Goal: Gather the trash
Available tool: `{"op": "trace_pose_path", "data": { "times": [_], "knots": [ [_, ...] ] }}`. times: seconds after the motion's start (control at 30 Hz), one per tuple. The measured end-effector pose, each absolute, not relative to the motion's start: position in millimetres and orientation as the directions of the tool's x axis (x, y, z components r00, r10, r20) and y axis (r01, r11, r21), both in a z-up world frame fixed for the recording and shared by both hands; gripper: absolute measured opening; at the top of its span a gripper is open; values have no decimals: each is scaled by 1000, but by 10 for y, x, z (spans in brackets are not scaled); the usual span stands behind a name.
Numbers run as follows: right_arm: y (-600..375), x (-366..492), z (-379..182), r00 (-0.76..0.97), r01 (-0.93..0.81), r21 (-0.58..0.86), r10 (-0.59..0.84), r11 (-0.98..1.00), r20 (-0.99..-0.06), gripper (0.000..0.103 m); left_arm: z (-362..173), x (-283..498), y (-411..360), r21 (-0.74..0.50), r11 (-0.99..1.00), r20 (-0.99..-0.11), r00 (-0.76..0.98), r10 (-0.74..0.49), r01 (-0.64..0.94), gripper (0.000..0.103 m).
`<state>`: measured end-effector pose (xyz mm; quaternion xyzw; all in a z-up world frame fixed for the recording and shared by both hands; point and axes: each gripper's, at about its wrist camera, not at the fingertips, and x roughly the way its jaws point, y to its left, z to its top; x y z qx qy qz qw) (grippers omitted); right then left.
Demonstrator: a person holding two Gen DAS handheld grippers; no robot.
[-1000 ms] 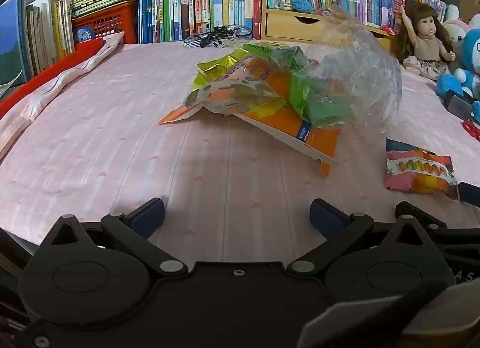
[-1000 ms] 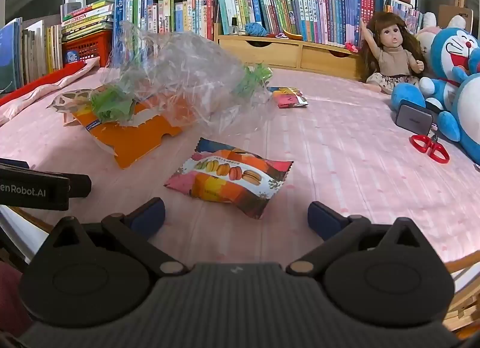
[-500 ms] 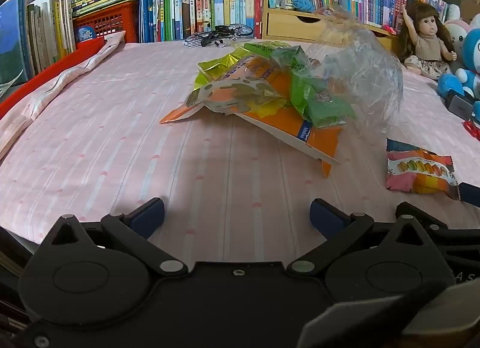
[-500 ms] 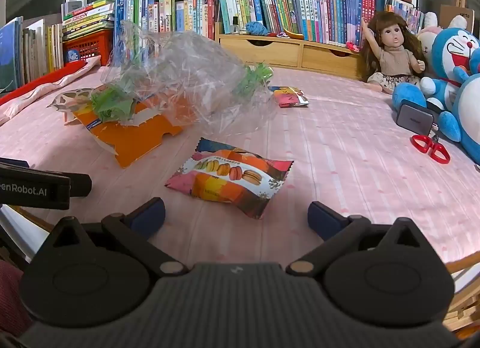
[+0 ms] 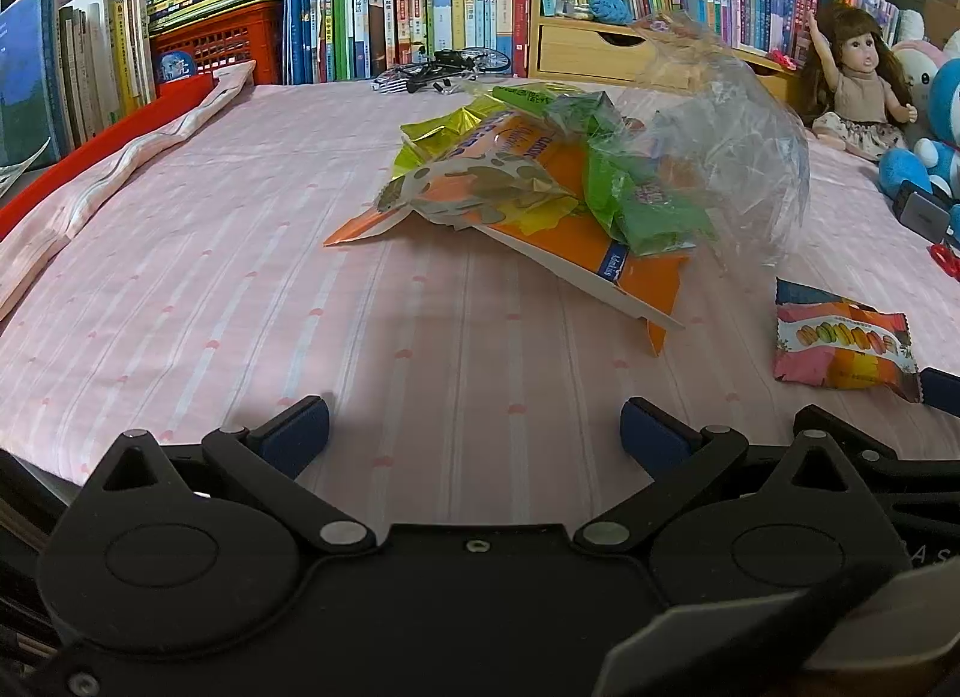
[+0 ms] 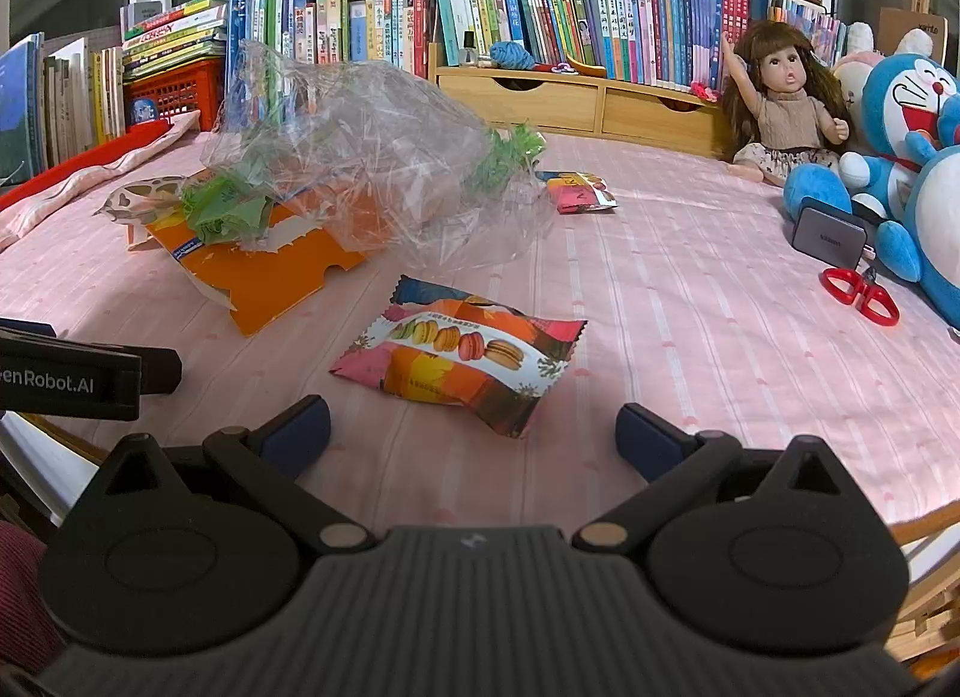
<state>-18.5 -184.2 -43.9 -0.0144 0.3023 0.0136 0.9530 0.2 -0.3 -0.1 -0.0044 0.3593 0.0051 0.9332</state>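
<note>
Wrappers sit bunched at the left: an orange snack box (image 6: 264,271) and green packets (image 6: 225,208) spill from the mouth of a clear plastic bag (image 6: 384,156), apparently the collecting sack. The left gripper (image 5: 474,427) hangs empty before it, jaws apart. Further right, a macaron packet (image 6: 462,355) lies loose just ahead of the right gripper (image 6: 473,424), also spread wide and empty. Beyond, a smaller wrapper (image 6: 579,191) is half hidden by the bag; its print is unreadable.
</note>
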Motion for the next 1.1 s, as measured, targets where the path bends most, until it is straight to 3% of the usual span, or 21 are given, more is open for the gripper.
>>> {"op": "trace_pose_path", "data": {
  "times": [1.1],
  "knots": [
    [-1844,-180,-426,812,-25,-15,11,1000,-583,103,-35,13,21,-3,1000,-669,744,4,-8,103]
  ]
}}
